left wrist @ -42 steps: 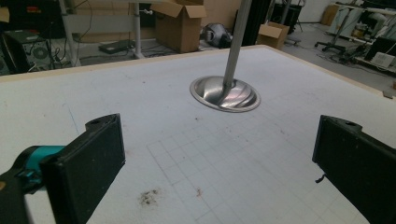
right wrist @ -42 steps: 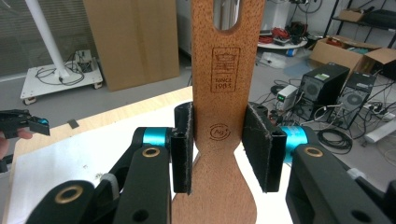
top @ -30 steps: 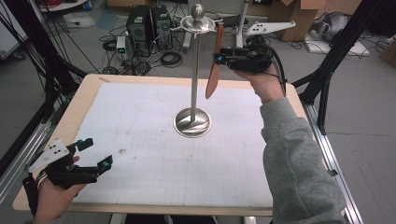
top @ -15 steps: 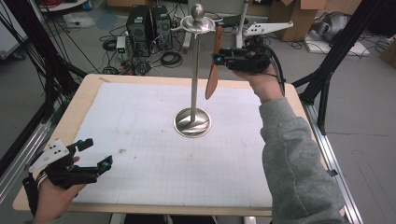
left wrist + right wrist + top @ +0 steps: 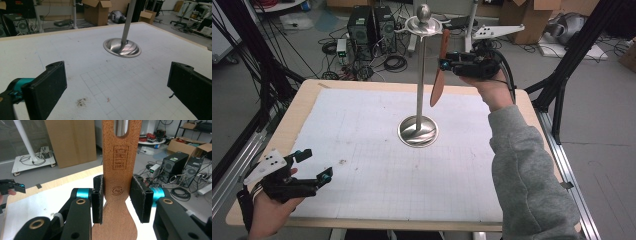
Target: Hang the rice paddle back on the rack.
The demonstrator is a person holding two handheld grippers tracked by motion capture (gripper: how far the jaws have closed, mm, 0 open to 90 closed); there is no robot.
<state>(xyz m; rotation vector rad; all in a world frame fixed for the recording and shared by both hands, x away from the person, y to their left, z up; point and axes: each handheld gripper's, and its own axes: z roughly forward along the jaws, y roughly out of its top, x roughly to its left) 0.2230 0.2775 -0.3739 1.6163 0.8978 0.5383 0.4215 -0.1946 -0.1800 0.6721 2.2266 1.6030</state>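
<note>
My right gripper [image 5: 117, 200] clamps the wooden spatula [image 5: 119, 170] upright beside the stand [image 5: 420, 75]; my left gripper [image 5: 314, 165] hangs wide open, empty.

Matt wooden spatula [image 5: 119, 170], polished metal stand [image 5: 418, 131]

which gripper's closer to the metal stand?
Right. The right gripper holds the wooden spatula beside the metal stand; the left gripper sits at the table's near-left corner.

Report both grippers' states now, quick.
Left gripper: open, holding nothing, low over the table.
Right gripper: shut on the wooden spatula, raised beside the metal stand.
</note>
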